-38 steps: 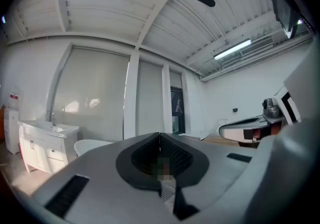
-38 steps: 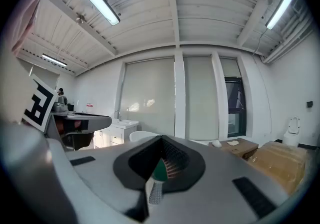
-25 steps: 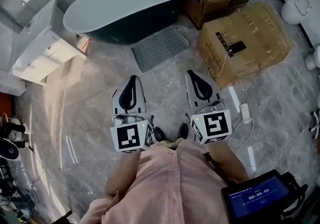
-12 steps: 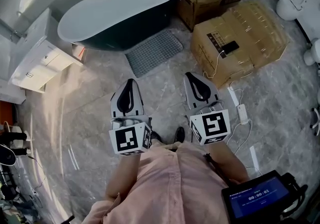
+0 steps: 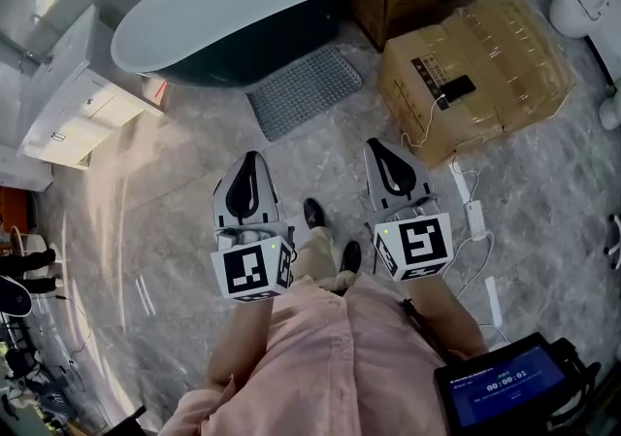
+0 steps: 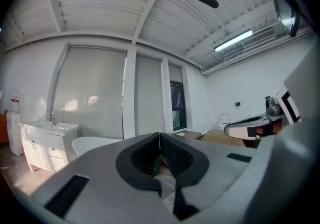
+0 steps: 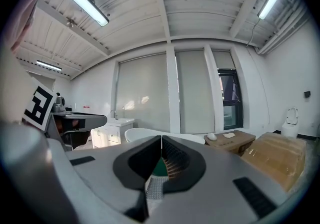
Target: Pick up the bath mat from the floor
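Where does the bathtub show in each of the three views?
Head view: bathtub at the top, left of centre.
Left gripper view: lower left.
Right gripper view: just below centre.
Shared landmark: white vanity cabinet, to the tub's left in every view.

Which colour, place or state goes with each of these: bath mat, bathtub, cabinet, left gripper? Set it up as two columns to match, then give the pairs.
Column one:
1. bath mat
2. bathtub
3. cabinet
4. left gripper

Column two:
A. white, at the far left of the head view
B. jaws together, nothing held
C. grey, textured, lying flat
D. dark outside, pale inside

Pairs: 1-C, 2-D, 3-A, 4-B
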A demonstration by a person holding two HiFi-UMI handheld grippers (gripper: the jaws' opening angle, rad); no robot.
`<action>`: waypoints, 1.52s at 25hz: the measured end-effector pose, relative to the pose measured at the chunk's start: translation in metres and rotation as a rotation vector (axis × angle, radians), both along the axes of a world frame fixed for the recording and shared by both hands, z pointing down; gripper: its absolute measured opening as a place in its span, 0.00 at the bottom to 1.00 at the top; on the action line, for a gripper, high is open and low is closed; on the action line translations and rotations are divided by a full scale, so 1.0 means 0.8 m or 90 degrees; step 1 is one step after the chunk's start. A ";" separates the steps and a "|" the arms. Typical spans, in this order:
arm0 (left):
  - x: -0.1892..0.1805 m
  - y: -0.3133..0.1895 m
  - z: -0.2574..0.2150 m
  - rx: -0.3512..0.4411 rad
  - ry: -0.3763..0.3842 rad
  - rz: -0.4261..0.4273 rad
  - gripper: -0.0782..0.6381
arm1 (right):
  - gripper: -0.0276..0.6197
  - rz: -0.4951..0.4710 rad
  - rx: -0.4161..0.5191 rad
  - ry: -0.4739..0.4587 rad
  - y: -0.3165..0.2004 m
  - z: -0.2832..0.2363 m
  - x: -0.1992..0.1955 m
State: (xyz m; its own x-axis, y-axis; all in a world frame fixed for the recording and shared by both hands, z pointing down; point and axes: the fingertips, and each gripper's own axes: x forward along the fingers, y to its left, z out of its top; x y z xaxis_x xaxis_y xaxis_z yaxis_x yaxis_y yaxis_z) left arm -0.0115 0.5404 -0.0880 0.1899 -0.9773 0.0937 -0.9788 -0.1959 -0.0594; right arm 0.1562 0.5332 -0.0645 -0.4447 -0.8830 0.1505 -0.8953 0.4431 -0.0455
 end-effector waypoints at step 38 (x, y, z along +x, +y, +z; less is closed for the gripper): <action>-0.075 -0.316 0.025 -0.010 0.020 0.044 0.15 | 0.07 0.039 0.003 0.001 -0.295 0.011 -0.073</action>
State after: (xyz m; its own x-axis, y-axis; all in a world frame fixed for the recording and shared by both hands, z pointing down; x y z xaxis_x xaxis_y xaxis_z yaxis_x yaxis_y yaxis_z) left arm -0.0713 0.2876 -0.0682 0.2597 -0.9603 0.1013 -0.9643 -0.2635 -0.0256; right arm 0.0977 0.2969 -0.0558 -0.3903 -0.9089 0.1470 -0.9205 0.3884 -0.0424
